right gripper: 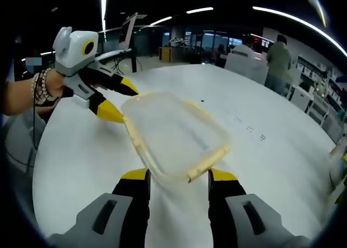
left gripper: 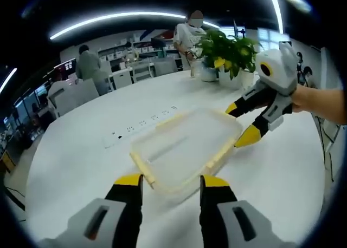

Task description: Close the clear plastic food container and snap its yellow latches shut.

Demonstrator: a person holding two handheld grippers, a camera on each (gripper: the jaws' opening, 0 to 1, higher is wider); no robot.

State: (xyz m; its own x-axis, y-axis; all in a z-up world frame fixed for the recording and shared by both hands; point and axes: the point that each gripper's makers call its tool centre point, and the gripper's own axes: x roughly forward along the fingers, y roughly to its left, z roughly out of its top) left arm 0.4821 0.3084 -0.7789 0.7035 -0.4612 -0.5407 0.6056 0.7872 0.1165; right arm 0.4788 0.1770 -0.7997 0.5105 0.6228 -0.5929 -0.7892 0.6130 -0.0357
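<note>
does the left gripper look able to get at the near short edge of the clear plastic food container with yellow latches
Probably yes: the left gripper sits open right at the clear plastic food container, jaws either side of its near edge, nothing between.

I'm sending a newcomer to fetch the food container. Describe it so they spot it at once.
Look at the big white round table. Near its middle, beside the strip of built-in sockets, lies the clear plastic container, flat and rectangular. Its pale yellow latches along the edges set it apart from the potted plants further back.

Open office: white table (left gripper: 81, 161), potted plants (left gripper: 230, 53), grey chairs (left gripper: 70, 93), ceiling light strips (left gripper: 119, 18).
</note>
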